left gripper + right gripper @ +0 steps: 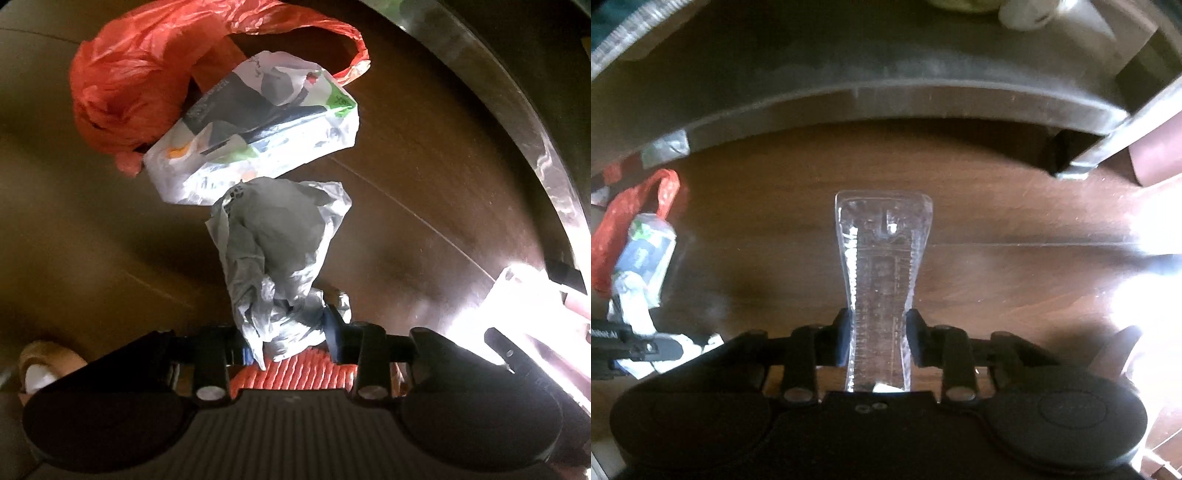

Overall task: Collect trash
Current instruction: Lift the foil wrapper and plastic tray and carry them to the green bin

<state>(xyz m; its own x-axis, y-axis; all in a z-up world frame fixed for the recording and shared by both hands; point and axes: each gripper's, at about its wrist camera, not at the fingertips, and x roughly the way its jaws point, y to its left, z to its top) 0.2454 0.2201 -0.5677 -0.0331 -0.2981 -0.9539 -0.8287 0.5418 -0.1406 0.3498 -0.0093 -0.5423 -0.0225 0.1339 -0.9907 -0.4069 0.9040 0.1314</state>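
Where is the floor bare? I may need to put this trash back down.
Bare wood floor runs from the clear plastic tray in the right gripper to the furniture base. Crowded: the red bag, printed packet and grey bag in the left gripper.

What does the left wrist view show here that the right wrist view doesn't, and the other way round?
Only the left wrist view: the left claw pinching a crumpled grey plastic bag, and the knot-like bunched end of the red plastic bag.

Only the right wrist view: the right claw shut on a clear plastic tray squeezed narrow between its pads, and a dark furniture edge above the floor.

Both: the brown wooden floor, the red bag and the white printed wrapper lying against it, seen small at the right view's left edge.
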